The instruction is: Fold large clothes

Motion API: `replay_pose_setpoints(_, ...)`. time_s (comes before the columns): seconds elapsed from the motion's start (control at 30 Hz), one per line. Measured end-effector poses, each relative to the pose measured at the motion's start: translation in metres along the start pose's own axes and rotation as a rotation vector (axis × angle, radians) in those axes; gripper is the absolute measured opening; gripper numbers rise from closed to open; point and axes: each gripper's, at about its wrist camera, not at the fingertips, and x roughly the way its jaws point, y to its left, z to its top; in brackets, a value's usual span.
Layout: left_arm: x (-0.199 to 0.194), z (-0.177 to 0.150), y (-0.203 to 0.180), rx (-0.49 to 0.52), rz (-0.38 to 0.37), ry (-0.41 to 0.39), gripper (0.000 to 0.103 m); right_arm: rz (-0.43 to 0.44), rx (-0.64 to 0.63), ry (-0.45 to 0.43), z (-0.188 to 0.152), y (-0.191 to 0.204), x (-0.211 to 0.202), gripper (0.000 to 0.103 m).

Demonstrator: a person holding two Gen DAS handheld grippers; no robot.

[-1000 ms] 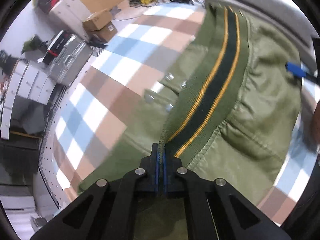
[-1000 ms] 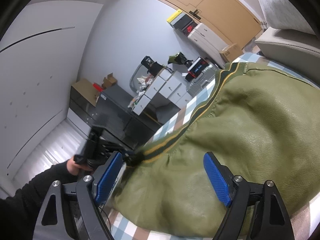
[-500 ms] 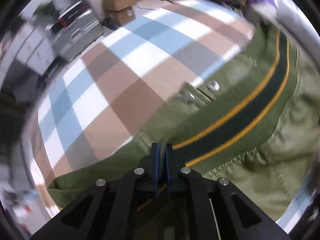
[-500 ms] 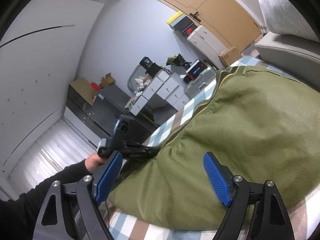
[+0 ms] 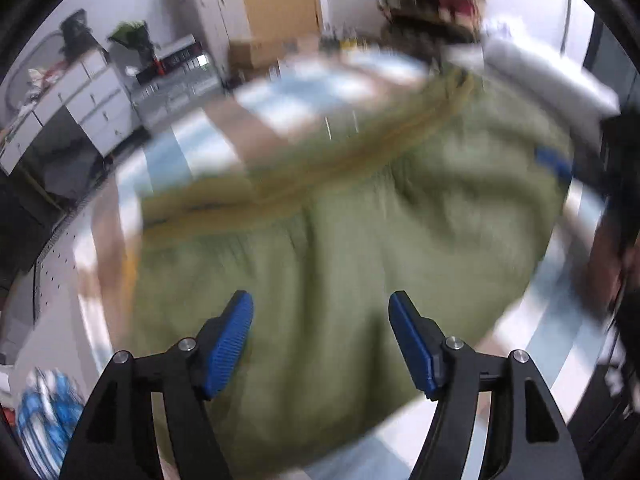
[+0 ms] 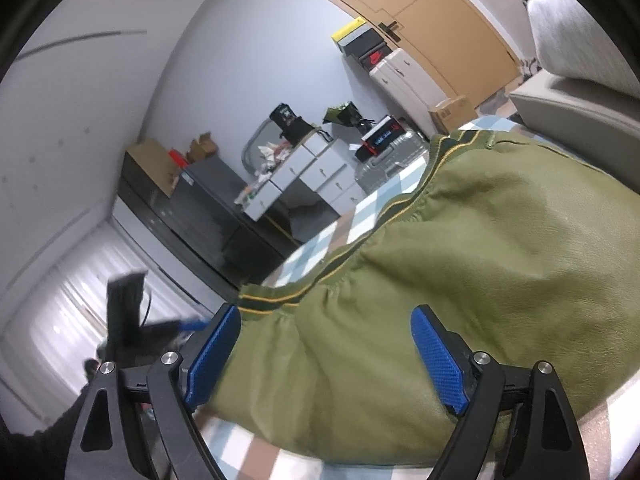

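The olive-green jacket (image 6: 460, 280) lies bunched on a surface covered by a blue, brown and white checked cloth (image 6: 320, 248); whether that surface is a bed or a bench cannot be told from either view. The right wrist view is sharp: it shows the jacket's ribbed hem (image 6: 400, 208), dark green with yellow stripes, running along the edge that faces the room, with the smooth, faintly creased body of the garment filling the foreground. The right gripper (image 6: 326, 360) hangs just over the near part of the jacket with its blue pads (image 6: 438, 364) wide apart and nothing between them.

The left wrist view is heavily blurred, so detail there is doubtful. It still shows the left gripper (image 5: 320, 340) with its pads (image 5: 228, 344) spread and empty, above the green mass of the jacket (image 5: 360, 240), and the striped hem as a yellowish streak farther off. A blue pad of the right gripper (image 5: 554, 164) appears at the jacket's far right edge.

Only the right view catches the left gripper (image 6: 160, 328) from outside, as a dark blurred shape left of the hem's corner. It also shows the white drawer unit (image 6: 316, 172), a silver suitcase (image 6: 390, 160) and wooden doors (image 6: 424, 20).
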Motion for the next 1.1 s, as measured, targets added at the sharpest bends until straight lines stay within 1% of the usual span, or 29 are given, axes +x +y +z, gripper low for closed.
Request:
replay_pose_setpoints(0.03,0.011,-0.002,0.003,-0.003,0.005,0.017,0.068,-0.012,-0.013,0.002,-0.001,0.002,0.001,0.088)
replay_pose_setpoints(0.07,0.019,-0.006,0.01,-0.037,-0.021,0.026,0.069,-0.026,-0.026,0.003,-0.002,0.005,0.001,0.088)
replay_pose_setpoints(0.1,0.022,-0.006,0.023,-0.094,-0.074,0.011,0.071,-0.042,-0.039,0.004,-0.003,0.007,0.002,0.088)
replay_pose_setpoints(0.13,0.02,-0.005,0.033,-0.136,-0.091,0.002,0.071,-0.055,-0.05,0.005,-0.003,0.009,0.002,0.088)
replay_pose_setpoints(0.17,0.02,-0.005,0.048,-0.206,-0.109,-0.008,0.071,-0.064,-0.06,0.005,-0.003,0.01,0.003,0.088)
replay_pose_setpoints(0.27,0.004,-0.011,0.07,-0.32,-0.107,-0.056,0.071,-0.075,-0.066,0.002,-0.004,0.012,0.003,0.09)
replay_pose_setpoints(0.3,-0.009,-0.016,0.077,-0.364,-0.085,-0.105,0.071,-0.073,-0.062,0.003,-0.003,0.011,0.003,0.09)
replay_pose_setpoints(0.37,-0.031,-0.032,0.087,-0.455,0.005,-0.192,0.072,-0.065,-0.05,0.002,-0.002,0.009,0.005,0.091)
replay_pose_setpoints(0.4,-0.036,-0.041,0.091,-0.515,0.039,-0.203,0.073,-0.061,-0.043,0.001,-0.001,0.007,0.004,0.091)
replay_pose_setpoints(0.43,-0.037,-0.05,0.095,-0.575,0.056,-0.198,0.073,-0.059,-0.039,0.001,0.0,0.006,0.004,0.091)
replay_pose_setpoints(0.47,-0.038,-0.06,0.098,-0.639,0.056,-0.196,0.073,-0.057,-0.035,0.001,0.0,0.005,0.004,0.091)
replay_pose_setpoints(0.5,-0.036,-0.071,0.101,-0.696,0.023,-0.193,0.073,-0.055,-0.035,-0.001,0.0,0.005,0.004,0.091)
replay_pose_setpoints(0.53,-0.035,-0.077,0.1,-0.723,0.018,-0.19,0.073,-0.055,-0.035,-0.001,0.0,0.005,0.004,0.091)
replay_pose_setpoints(0.6,-0.029,-0.083,0.103,-0.766,0.04,-0.175,0.074,-0.06,-0.036,0.003,0.0,0.006,0.005,0.091)
replay_pose_setpoints(0.67,-0.026,-0.094,0.105,-0.855,0.105,-0.171,0.073,-0.064,-0.04,0.004,0.0,0.007,0.004,0.091)
replay_pose_setpoints(0.7,-0.024,-0.094,0.107,-0.879,0.097,-0.185,0.074,-0.066,-0.043,0.004,0.0,0.007,0.004,0.091)
replay_pose_setpoints(0.73,-0.019,-0.095,0.11,-0.892,0.061,-0.195,0.073,-0.066,-0.046,0.006,-0.001,0.008,0.004,0.092)
replay_pose_setpoints(0.8,-0.009,-0.096,0.113,-0.927,0.03,-0.167,0.073,-0.068,-0.05,0.006,0.0,0.01,0.006,0.093)
replay_pose_setpoints(0.87,0.002,-0.1,0.12,-0.983,-0.06,-0.17,0.073,-0.067,-0.054,0.008,0.001,0.011,0.007,0.093)
replay_pose_setpoints(0.9,-0.004,-0.109,0.121,-0.991,-0.088,-0.178,0.073,-0.066,-0.053,0.008,0.001,0.011,0.007,0.094)
replay_pose_setpoints(1.03,0.001,-0.101,0.123,-1.025,-0.254,-0.225,0.073,-0.057,-0.045,0.004,0.001,0.009,0.006,0.094)
replay_pose_setpoints(1.07,0.001,-0.099,0.125,-1.047,-0.255,-0.247,0.073,-0.055,-0.044,0.004,0.001,0.008,0.006,0.094)
replay_pose_setpoints(1.1,-0.004,-0.098,0.124,-1.057,-0.275,-0.296,0.073,-0.054,-0.043,0.004,0.001,0.008,0.006,0.094)
